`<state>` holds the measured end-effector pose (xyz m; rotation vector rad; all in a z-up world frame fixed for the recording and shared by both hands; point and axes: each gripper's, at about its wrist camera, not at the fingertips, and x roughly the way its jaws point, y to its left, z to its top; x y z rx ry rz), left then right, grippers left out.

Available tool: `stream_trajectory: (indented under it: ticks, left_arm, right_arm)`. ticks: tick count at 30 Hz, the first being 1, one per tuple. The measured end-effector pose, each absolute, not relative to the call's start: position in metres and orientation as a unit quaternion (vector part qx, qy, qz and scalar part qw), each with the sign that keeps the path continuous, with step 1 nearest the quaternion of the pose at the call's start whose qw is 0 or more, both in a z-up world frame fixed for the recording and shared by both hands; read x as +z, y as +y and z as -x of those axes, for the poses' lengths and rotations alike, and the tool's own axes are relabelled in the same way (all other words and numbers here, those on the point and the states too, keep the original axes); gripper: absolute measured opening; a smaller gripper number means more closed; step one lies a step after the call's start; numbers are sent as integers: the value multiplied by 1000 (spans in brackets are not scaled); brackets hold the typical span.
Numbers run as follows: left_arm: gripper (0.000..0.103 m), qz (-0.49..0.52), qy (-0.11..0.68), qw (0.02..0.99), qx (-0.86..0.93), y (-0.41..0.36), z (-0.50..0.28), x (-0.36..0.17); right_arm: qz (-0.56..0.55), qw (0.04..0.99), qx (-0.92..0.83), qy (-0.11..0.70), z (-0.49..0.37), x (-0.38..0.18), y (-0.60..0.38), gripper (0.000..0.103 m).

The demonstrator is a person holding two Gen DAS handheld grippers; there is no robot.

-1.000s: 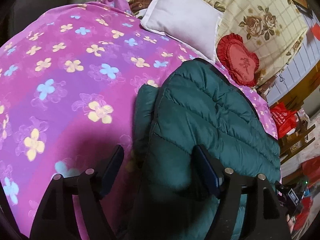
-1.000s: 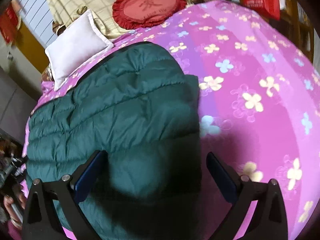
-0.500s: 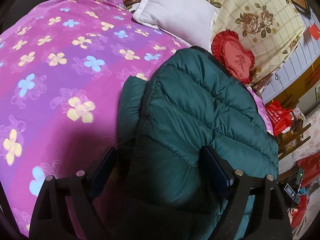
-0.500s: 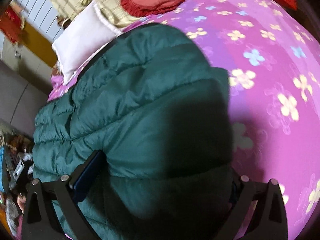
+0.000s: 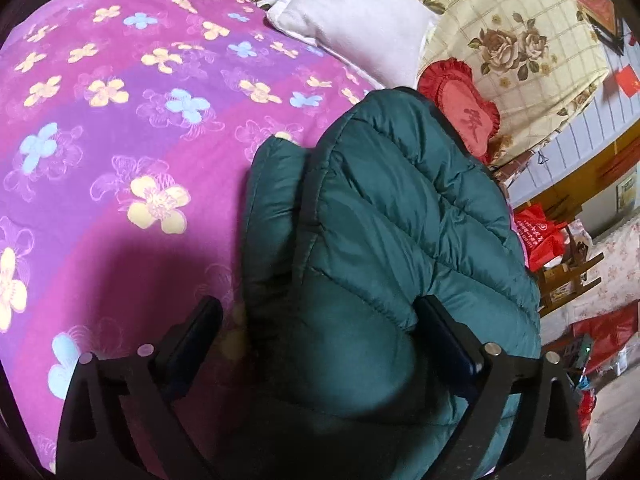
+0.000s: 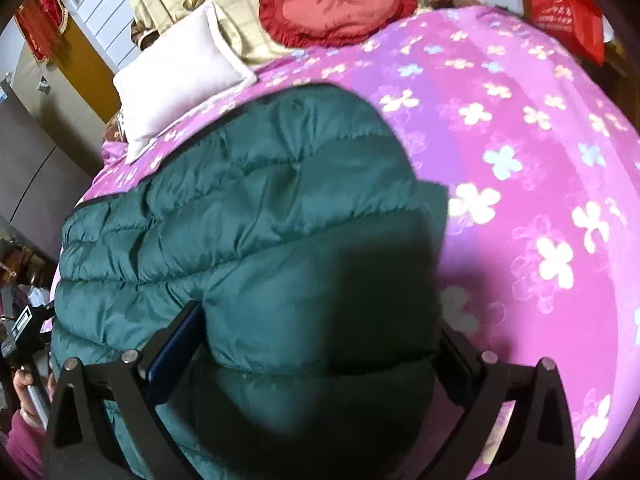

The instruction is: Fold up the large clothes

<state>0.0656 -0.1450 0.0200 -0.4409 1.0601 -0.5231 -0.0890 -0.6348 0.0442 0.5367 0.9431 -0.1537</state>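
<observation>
One green puffer jacket [image 5: 400,232] lies folded on the pink flowered bedspread [image 5: 120,128], below one white pillow [image 5: 352,20] and one red cushion [image 5: 464,108]. Both the left gripper [image 5: 320,332] and the right gripper [image 6: 316,340] are spread wide, each straddling jacket padding without pinching it.

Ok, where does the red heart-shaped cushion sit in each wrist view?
Left wrist: red heart-shaped cushion upper right, partly behind the green jacket.
Right wrist: top centre, fully visible.
Shared landmark: white pillow, left of it in both views.
</observation>
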Motion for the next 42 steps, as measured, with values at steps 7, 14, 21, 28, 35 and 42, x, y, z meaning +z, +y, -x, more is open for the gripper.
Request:
stream_trajectory:
  ticks: [7,14,21,28,35,42]
  left_arm:
    - [87,177,490,816,-251,-157,-63,21]
    - [29,123,454,838,-276,-169,-36,48]
    - [15,101,421,847,-307,-156,5,96]
    - [14,82,410,841,-343,-120,68,124]
    - [35,42,489,829,-268,-94,97,71]
    - [58,8,449,875,-182,-92,123,82]
  right_arm:
    - [-281,841,-55,460,86,33,-637,103]
    - [-246,866,-38,433,100,52,-606,78]
    - [-278,877,-4,392,144,95,-596,49]
    - [-292,872,25,392,211,117,-570,48]
    - [-230,864,-34,447,249,96,-541,81]
    - [-218,856,-122,452,265,81,-539,100]
